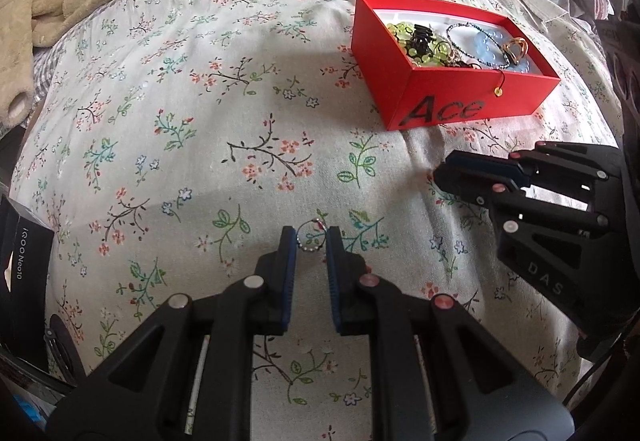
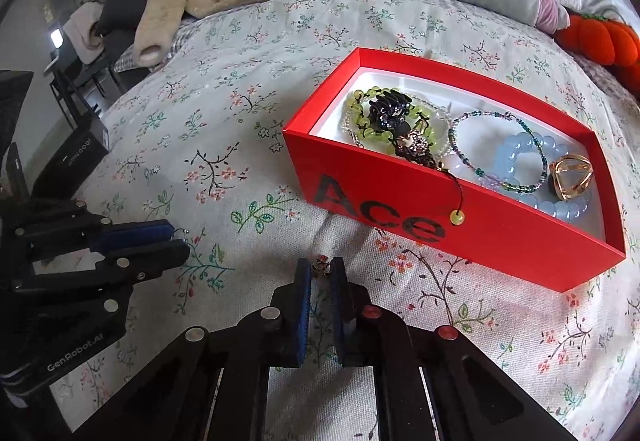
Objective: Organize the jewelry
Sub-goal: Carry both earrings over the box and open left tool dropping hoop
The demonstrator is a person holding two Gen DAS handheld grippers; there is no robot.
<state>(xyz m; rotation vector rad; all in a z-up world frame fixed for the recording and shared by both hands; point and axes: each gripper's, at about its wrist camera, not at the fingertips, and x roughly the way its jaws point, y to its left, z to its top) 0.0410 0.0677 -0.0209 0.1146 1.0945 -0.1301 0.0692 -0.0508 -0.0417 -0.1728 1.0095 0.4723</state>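
On floral quilt, left claw [image 1: 311,237] slightly parted around beaded chain [image 1: 310,238], right claw [image 2: 320,268] likewise around charm [image 2: 320,263]

The red box [image 1: 456,97] carries "Ace" in large black letters on its near side wall, readable in both views. The black box [image 1: 24,273] at the bed's edge reads "iQOO Neo10" in pale letters. The right gripper [image 1: 440,171] shows "DAS" on its body; the left gripper [image 2: 180,239] reads "GenRobot.AI" — white lettering on black.
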